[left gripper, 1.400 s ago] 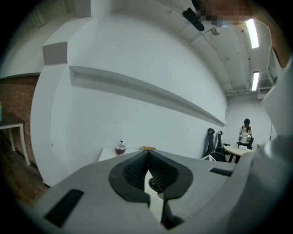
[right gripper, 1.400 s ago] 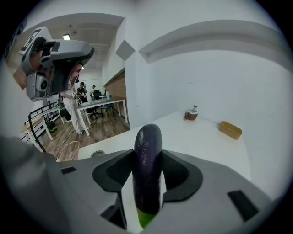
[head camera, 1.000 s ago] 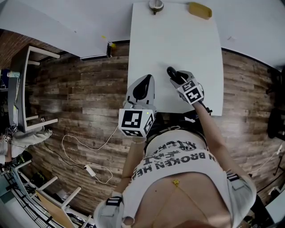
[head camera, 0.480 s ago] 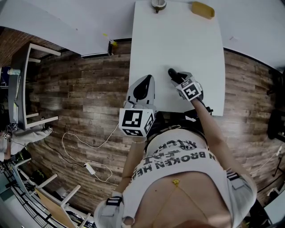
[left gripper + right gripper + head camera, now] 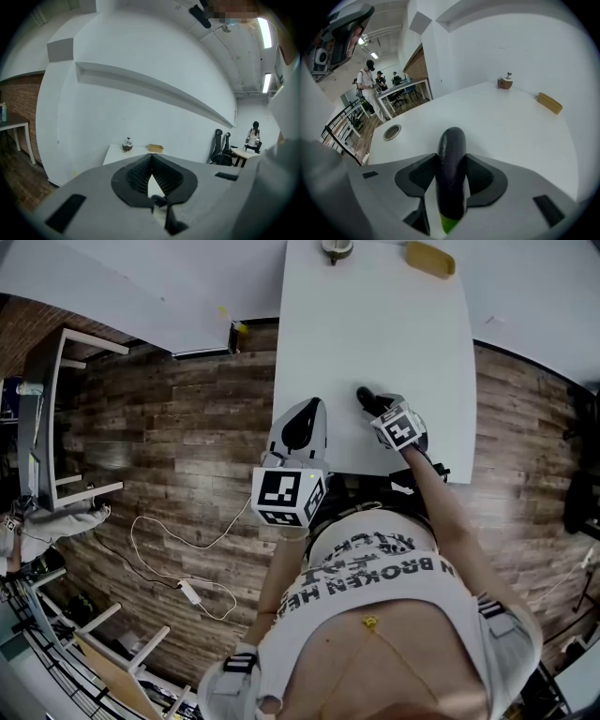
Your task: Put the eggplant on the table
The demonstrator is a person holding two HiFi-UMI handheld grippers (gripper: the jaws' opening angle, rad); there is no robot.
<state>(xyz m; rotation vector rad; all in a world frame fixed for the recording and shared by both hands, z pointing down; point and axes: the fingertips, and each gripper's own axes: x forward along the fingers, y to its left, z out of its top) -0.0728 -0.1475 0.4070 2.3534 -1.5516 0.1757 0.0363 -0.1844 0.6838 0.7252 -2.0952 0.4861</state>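
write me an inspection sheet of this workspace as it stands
surface: white table, mostly bare
job's things: eggplant, dark, lengthwise between the jaws over the table's near end; not released
clutter: small round brown pot and tan tray at the far edge
grippers: right gripper shut on the eggplant; left gripper shut, empty
cables: white cable loose on the floor
surroundings: wood floor; person standing by desks behind

Upside-down print on person's shirt, "BROKEN", other words partly cut off
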